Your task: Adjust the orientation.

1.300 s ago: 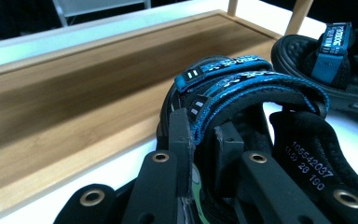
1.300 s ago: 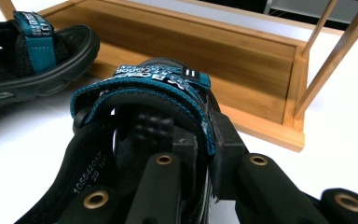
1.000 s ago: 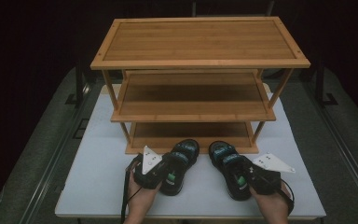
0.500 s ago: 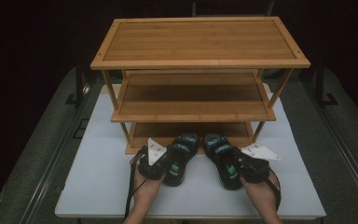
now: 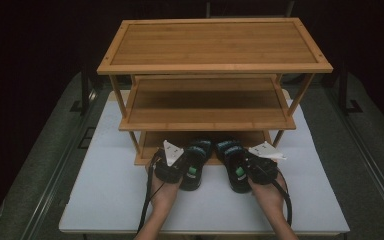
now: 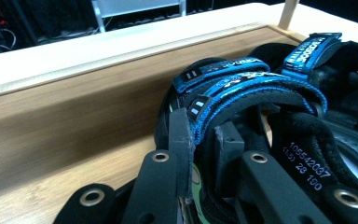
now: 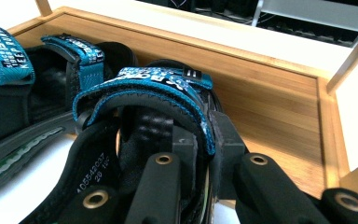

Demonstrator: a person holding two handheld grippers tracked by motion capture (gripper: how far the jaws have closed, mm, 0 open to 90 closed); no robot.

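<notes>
On the left, the left claw [image 5: 180, 167] is squeezed almost shut on the side wall of the left sandal [image 5: 194, 159], just under its blue strap [image 6: 242, 86]. The sandal is black with blue straps. Its toe reaches over the front edge of the bottom shelf [image 5: 152, 141] of the bamboo shoe rack [image 5: 215, 42], and its heel hangs out over the white surface [image 5: 105, 195].

Next to it, on the right, is the right sandal [image 5: 232, 160] — it looks just the same. The right claw [image 5: 247, 167] is pinched nearly shut on the side of this sandal, by its blue strap [image 7: 144, 86]. Its toe is over the shelf edge too. The two sandals sit close side by side, with a small gap between them.

I think the step now is putting the pair of sandals onto the bottom shelf. It looks about half done, since the toes are in but the heels are not.

The next move should be to slide both sandals farther in, low and flat, so they clear the middle shelf [image 5: 207, 102] above. The heels need to sit fully on the wood — then each claw can open and pull straight back. Both sandals should stay straight, so they do not bump each other or the rack legs.
</notes>
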